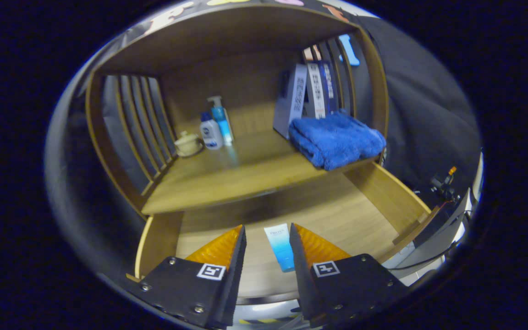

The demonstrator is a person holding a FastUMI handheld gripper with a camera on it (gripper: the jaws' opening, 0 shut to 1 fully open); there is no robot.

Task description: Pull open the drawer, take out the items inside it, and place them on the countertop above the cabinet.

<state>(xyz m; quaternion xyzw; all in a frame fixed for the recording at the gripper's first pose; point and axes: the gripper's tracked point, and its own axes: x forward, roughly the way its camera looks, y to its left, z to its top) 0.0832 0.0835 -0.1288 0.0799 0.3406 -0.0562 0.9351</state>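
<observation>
**Gripper spread over a tube in the open drawer**

The gripper hangs above the pulled-out drawer, its fingers spread apart and pinching nothing. A small tube lies on the drawer floor in the gap between them, closer to the right finger. Beyond, on the countertop, from left to right: a small lidded jar, two bottles, upright boxes, and a folded blue towel at the counter's front right edge.
</observation>
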